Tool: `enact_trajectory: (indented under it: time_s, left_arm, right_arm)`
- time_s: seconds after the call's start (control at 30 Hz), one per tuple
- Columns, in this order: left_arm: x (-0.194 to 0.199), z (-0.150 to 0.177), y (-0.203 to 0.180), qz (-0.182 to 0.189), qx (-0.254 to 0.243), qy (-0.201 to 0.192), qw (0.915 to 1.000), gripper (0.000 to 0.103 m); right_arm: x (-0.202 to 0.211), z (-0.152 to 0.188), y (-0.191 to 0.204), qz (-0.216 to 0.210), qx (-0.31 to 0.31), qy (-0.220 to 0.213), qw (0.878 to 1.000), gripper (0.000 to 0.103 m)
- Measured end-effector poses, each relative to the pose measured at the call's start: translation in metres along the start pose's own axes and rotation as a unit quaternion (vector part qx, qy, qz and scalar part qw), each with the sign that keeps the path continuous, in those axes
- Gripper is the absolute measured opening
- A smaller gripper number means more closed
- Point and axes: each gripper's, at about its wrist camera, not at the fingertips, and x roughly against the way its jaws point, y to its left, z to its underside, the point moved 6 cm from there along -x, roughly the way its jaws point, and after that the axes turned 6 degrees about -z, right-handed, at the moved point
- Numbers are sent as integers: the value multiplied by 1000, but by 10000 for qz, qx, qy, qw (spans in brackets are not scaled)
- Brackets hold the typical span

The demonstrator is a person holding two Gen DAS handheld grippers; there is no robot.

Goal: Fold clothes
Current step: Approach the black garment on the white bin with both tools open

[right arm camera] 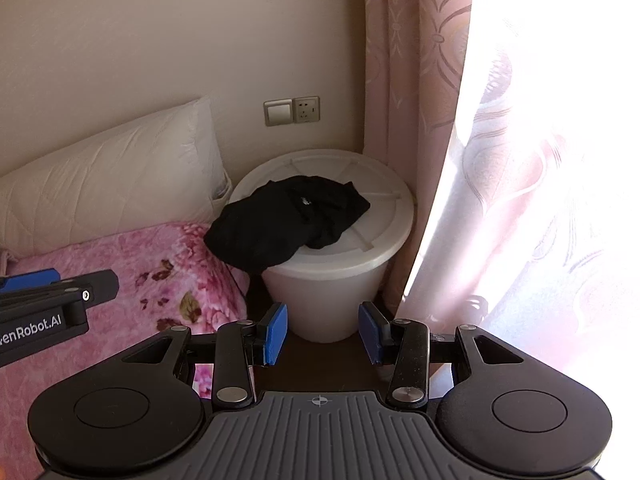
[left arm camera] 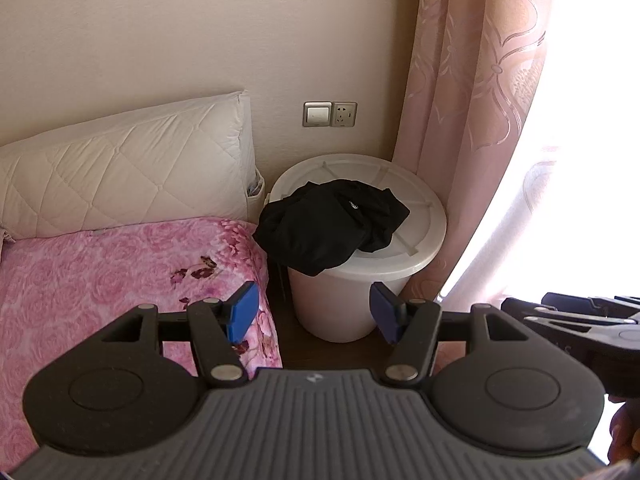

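Observation:
A crumpled black garment (left arm camera: 330,226) lies in a heap on the lid of a white round bin (left arm camera: 416,240) beside the bed. It also shows in the right wrist view (right arm camera: 286,222), hanging over the lid's (right arm camera: 384,236) left edge. My left gripper (left arm camera: 314,314) is open and empty, held well short of the bin. My right gripper (right arm camera: 322,332) is open and empty, also short of the bin. Each gripper shows at the edge of the other's view.
A bed with a pink floral blanket (left arm camera: 100,280) and a white quilted pillow (left arm camera: 120,176) lies to the left. A pink curtain (left arm camera: 472,120) hangs at the right by a bright window. A wall switch and socket (left arm camera: 330,114) sit above the bin. Dark floor (right arm camera: 320,364) lies below.

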Motion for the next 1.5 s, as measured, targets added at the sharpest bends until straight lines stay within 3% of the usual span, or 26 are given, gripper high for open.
enact_trajectory:
  time_s: [0.93,1.5]
  left_arm:
    - [-2,8,18,101,222,86,9997,58]
    - [-13,15,52,-52,436,224,9988,58]
  right_arm:
    - [8,-8,-1,121,255,-73,9996,44]
    - [-6,0,13,182,429,7,9989,44]
